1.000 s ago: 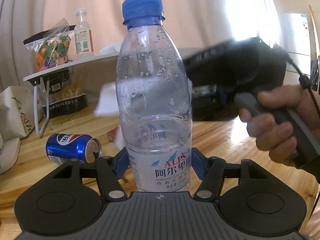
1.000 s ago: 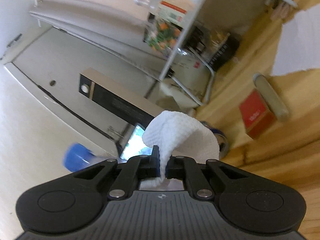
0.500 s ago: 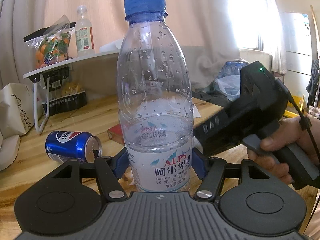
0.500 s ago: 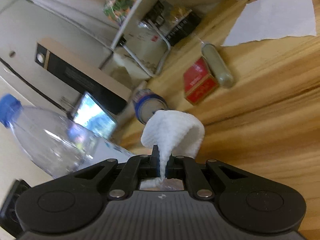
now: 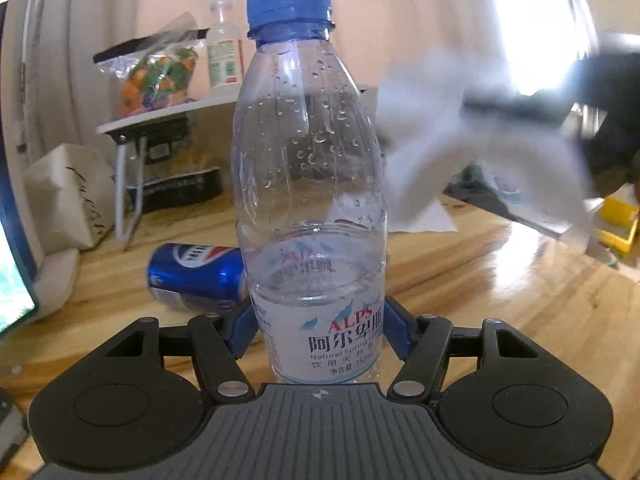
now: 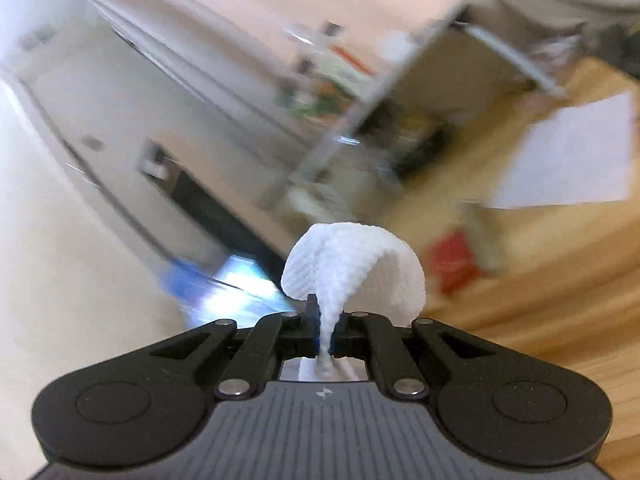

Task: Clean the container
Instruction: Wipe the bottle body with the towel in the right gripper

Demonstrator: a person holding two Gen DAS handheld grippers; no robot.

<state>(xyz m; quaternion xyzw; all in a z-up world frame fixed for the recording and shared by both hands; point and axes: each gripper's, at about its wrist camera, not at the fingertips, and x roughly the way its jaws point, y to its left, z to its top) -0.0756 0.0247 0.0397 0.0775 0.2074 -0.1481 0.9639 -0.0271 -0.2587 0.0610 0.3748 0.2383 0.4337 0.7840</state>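
Note:
A clear plastic water bottle (image 5: pixel 308 184) with a blue cap, water drops and a white ALPS label stands upright between the fingers of my left gripper (image 5: pixel 320 324), which is shut on its lower part. My right gripper (image 6: pixel 325 320) is shut on a white paper towel (image 6: pixel 356 260). In the left wrist view that towel (image 5: pixel 452 148) is blurred, level with the bottle's upper right side, close beside it. The right wrist view is blurred; the bottle's blue cap (image 6: pixel 176 280) shows at the left.
A blue Pepsi can (image 5: pixel 196 276) lies on the wooden table (image 5: pixel 500 300) behind the bottle. A flat paper sheet (image 6: pixel 568 160) and a red box (image 6: pixel 456 264) lie farther back. A small white shelf (image 5: pixel 168 112) holds a bag and a bottle. A screen edge (image 5: pixel 12 288) is at left.
My right gripper with the towel has swung up from low behind the bottle to its upper right side, moving fast. The bottle stays held in my left gripper.

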